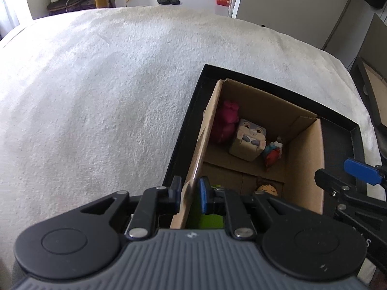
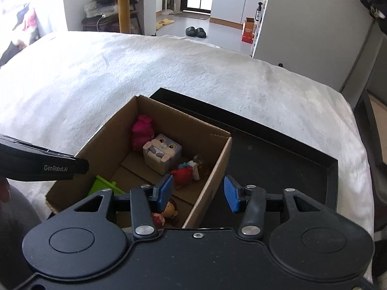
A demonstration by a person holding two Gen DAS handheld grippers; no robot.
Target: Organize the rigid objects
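An open cardboard box (image 1: 307, 159) (image 2: 212, 169) sits in a black tray (image 1: 193, 111) (image 2: 278, 159) on a white blanket. Inside lie a pink toy (image 1: 226, 123) (image 2: 141, 133), a grey cube toy with a face (image 1: 249, 139) (image 2: 162, 152), a red and teal figure (image 1: 272, 153) (image 2: 186, 172), a doll head (image 1: 267, 189) (image 2: 169, 211) and a green piece (image 1: 205, 217) (image 2: 106, 186). My left gripper (image 1: 189, 194) is shut on the box's left wall. My right gripper (image 2: 198, 191) is open, straddling the box's right wall without touching it.
The white blanket (image 1: 96, 96) (image 2: 121, 72) covers the surface to the left and beyond the tray. The blanket's edge drops off at the right, near a dark frame (image 1: 372, 91). Slippers (image 2: 195, 32) and an orange carton (image 2: 248, 30) stand on the floor far behind.
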